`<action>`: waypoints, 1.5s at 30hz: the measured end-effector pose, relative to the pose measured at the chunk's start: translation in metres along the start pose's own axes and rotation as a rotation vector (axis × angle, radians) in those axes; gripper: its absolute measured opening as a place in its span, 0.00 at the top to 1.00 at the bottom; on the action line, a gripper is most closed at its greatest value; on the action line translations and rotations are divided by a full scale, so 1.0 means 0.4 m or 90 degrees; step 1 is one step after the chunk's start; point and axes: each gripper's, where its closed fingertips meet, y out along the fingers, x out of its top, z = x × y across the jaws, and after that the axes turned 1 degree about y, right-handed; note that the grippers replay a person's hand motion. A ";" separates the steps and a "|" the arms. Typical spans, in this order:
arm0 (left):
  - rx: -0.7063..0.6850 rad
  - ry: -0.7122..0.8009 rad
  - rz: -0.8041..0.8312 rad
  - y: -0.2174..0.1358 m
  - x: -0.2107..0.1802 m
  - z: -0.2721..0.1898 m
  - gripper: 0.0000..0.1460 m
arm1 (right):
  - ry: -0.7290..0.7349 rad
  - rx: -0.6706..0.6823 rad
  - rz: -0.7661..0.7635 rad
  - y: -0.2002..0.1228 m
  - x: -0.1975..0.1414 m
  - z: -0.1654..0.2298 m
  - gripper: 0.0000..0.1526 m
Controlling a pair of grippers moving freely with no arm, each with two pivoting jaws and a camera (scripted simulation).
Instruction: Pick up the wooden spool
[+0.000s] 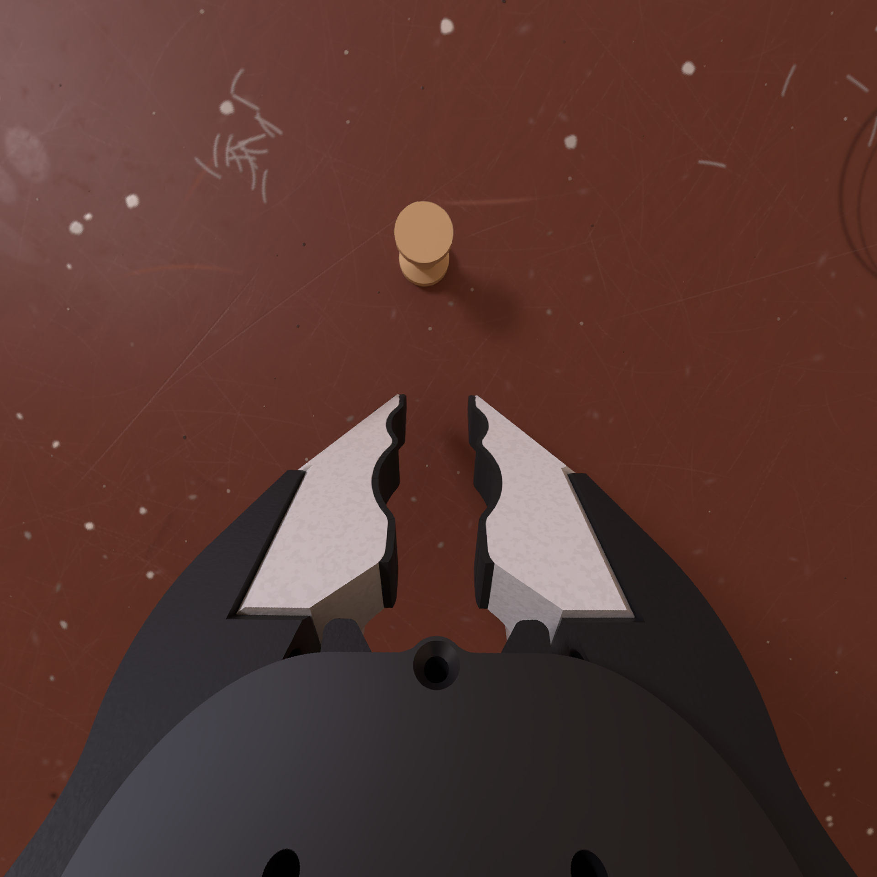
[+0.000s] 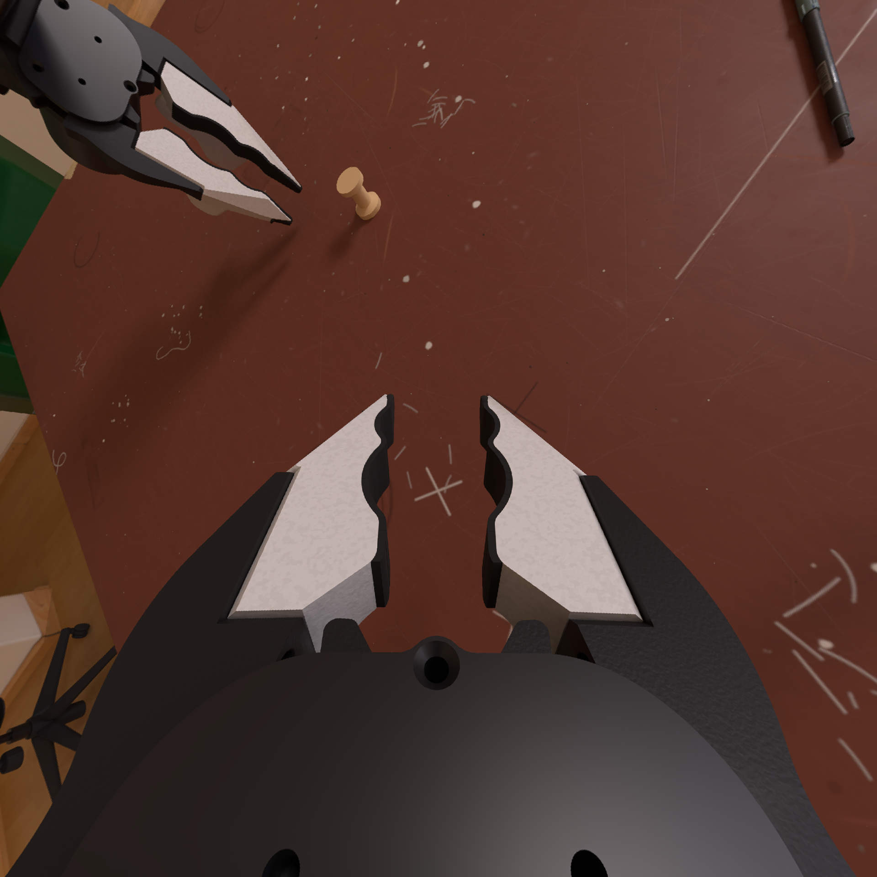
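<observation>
A small tan wooden spool (image 1: 423,243) stands upright on the scratched brown table, straight ahead of my left gripper (image 1: 437,398). The left gripper is open and empty, its tips a short way short of the spool and above the table. In the right wrist view the spool (image 2: 359,192) stands at the upper left, with the left gripper (image 2: 294,204) just to its left, tips pointing at it. My right gripper (image 2: 436,397) is open and empty, well back from the spool.
A dark pen (image 2: 825,71) lies at the far right of the table. The table's left edge (image 2: 42,294) runs diagonally, with a green surface, wooden floor and an office chair base (image 2: 42,712) beyond it.
</observation>
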 end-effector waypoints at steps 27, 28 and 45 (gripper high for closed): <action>-0.003 0.011 -0.019 0.027 0.054 0.050 0.73 | 0.006 0.004 -0.010 -0.007 0.000 -0.004 0.77; -0.001 0.017 -0.011 0.032 0.054 0.050 0.73 | 0.006 0.004 -0.011 -0.007 0.000 -0.005 0.77; -0.049 0.148 0.018 0.097 0.131 0.015 0.84 | 0.009 0.005 -0.019 -0.013 0.003 -0.008 0.77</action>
